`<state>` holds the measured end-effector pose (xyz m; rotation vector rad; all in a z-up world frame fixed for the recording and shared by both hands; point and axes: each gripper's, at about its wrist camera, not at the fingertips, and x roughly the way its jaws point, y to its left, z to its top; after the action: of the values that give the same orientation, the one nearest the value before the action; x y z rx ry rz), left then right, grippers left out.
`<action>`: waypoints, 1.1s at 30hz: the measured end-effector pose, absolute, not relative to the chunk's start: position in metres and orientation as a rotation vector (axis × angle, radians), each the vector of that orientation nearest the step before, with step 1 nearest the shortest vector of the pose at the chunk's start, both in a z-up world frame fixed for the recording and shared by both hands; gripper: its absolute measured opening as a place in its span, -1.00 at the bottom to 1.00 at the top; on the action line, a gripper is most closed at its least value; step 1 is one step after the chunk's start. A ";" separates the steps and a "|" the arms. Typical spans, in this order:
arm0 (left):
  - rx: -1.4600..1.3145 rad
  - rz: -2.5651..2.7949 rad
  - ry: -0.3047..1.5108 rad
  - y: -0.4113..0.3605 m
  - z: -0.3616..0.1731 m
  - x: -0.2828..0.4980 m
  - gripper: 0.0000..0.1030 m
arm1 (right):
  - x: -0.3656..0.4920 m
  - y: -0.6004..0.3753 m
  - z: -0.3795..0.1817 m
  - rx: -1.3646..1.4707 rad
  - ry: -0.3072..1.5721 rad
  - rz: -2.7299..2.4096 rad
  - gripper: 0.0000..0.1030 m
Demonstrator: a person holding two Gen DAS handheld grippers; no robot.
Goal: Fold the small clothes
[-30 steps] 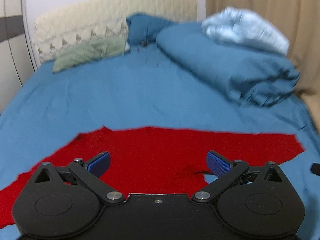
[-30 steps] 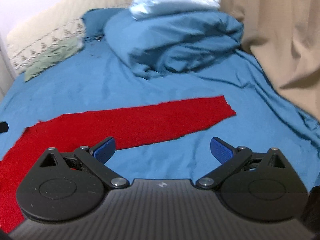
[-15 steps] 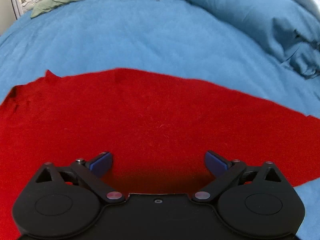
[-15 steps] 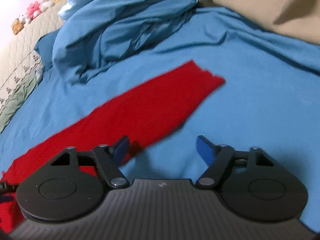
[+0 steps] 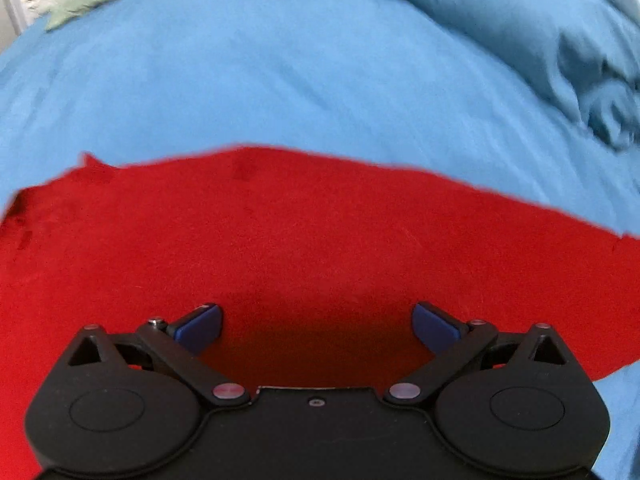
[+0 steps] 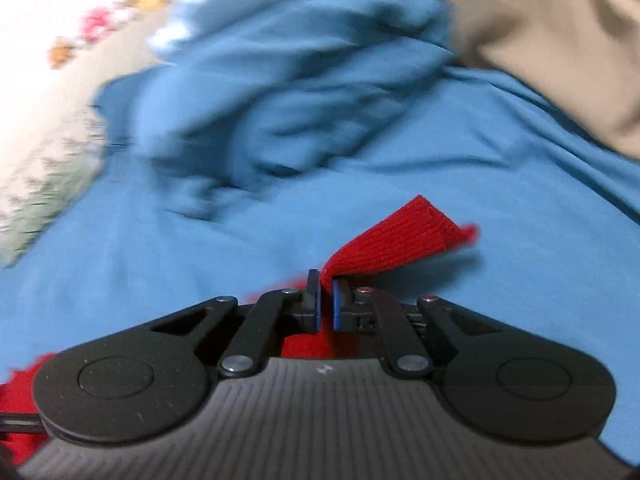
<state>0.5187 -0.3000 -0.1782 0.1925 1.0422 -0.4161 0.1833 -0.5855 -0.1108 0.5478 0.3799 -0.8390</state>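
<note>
right gripper: pinching end of flat red knitted cloth | left gripper: jaws wide above cloth | blue bedsheet beneath

The red cloth is soft and a bit fuzzy, and not shiny; in the right wrist view its end shows knitted ribs. The bed sheet is smooth blue cloth with small creases. The quilt is the same kind of soft blue cloth, all crumpled. The curtain is plain tan cloth, dull and hanging in folds. The left gripper is dull black plastic with shiny round metal pins, and its fingers have blue pads that look rubbery. The right gripper has a grey ridged top.
</note>
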 end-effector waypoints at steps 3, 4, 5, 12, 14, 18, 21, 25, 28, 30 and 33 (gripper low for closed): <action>0.180 -0.420 0.965 -0.270 -0.159 0.517 1.00 | 0.223 -0.550 -0.075 0.531 0.335 -0.681 -0.60; 0.177 -0.418 0.935 -0.252 -0.152 0.514 1.00 | 0.239 -0.535 -0.064 0.523 0.323 -0.614 -0.60; 0.173 -0.413 0.915 -0.238 -0.146 0.513 1.00 | 0.255 -0.518 -0.054 0.515 0.318 -0.542 -0.60; 0.049 -0.357 0.882 -0.121 -0.146 0.506 1.00 | 0.377 -0.373 -0.074 0.424 0.464 -0.028 -0.60; 0.003 -0.344 0.901 -0.098 -0.153 0.508 1.00 | 0.400 -0.344 -0.107 0.402 0.560 0.028 -0.60; -0.013 -0.256 0.908 -0.063 -0.163 0.502 1.00 | 0.418 -0.318 -0.161 0.398 0.702 0.045 -0.57; 0.017 -0.267 0.913 -0.059 -0.166 0.502 1.00 | 0.415 -0.321 -0.171 0.429 0.713 0.050 -0.37; 0.045 -0.331 0.887 -0.075 -0.161 0.493 1.00 | 0.394 -0.338 -0.148 0.456 0.653 0.027 0.54; 0.085 -0.415 0.833 -0.106 -0.156 0.487 1.00 | 0.365 -0.352 -0.123 0.344 0.603 -0.072 0.81; 0.125 -0.464 0.808 -0.129 -0.157 0.484 0.99 | 0.347 -0.362 -0.115 0.275 0.593 -0.145 0.87; 0.214 -0.523 0.777 -0.171 -0.166 0.482 0.85 | 0.320 -0.381 -0.111 0.244 0.602 -0.215 0.87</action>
<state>0.4822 -0.1708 -0.1658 0.2142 0.7771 -0.5234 0.3195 -0.3809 -0.1107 0.2444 0.6019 -0.2148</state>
